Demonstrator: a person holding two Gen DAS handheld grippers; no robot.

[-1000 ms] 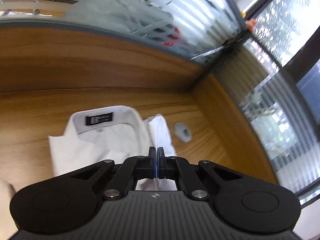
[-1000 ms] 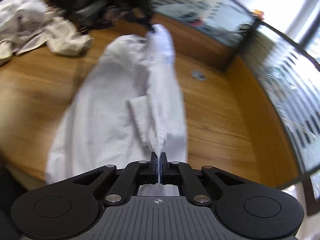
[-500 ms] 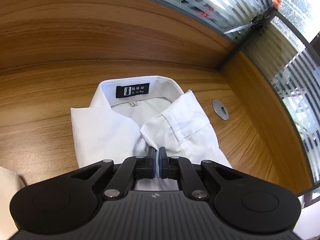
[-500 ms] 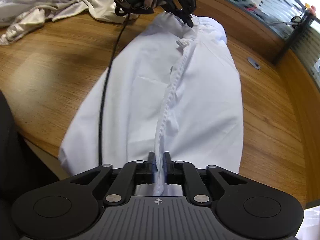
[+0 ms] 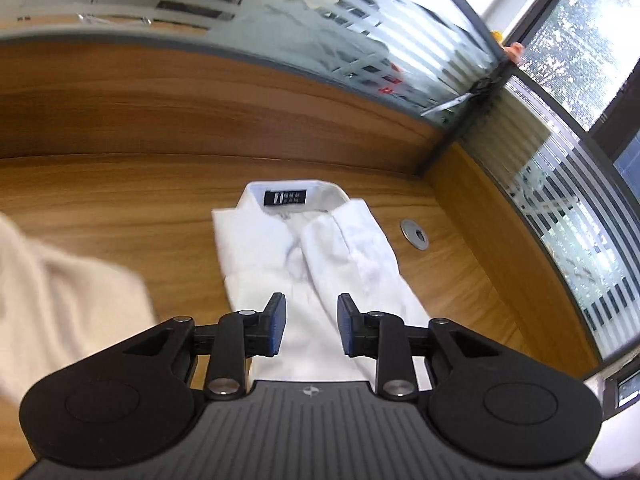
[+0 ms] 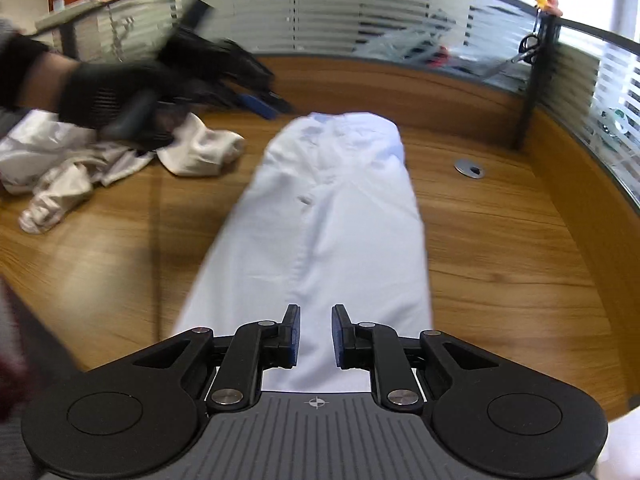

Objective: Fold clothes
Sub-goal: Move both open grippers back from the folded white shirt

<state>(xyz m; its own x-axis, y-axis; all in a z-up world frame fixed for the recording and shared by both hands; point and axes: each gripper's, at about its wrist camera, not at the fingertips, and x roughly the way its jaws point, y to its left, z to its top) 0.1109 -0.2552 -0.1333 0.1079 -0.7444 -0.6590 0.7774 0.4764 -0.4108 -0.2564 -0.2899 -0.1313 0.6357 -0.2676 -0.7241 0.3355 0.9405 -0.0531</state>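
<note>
The white shirt (image 5: 320,264) lies flat on the wooden desk (image 5: 120,192), folded lengthwise into a long narrow strip, with its collar (image 5: 294,192) at the far end, at twelve o'clock from the left gripper (image 5: 310,322), and a black label (image 5: 285,197) showing inside the collar. One folded-in side panel lies over the body of the shirt on the right, running from the collar toward five o'clock in the left wrist view. In the right wrist view the same shirt (image 6: 332,208) stretches from the right gripper (image 6: 315,330) away toward twelve o'clock, its near end passing under the fingers. The left gripper's jaws are opening, spread apart above the cloth, with the shirt seen in the gap but not pinched. The right gripper's jaws are opening too, parted over the near end of the shirt with nothing pressed between the pads. At about two o'clock from the collar a round metal cable grommet (image 5: 415,234) is set in the desk. At ten o'clock in the right wrist view a gloved hand (image 6: 108,96) holds the other gripper, blurred, above a heap of crumpled pale clothes (image 6: 80,164). A frosted striped glass partition (image 6: 360,12) rims the desk.
</note>
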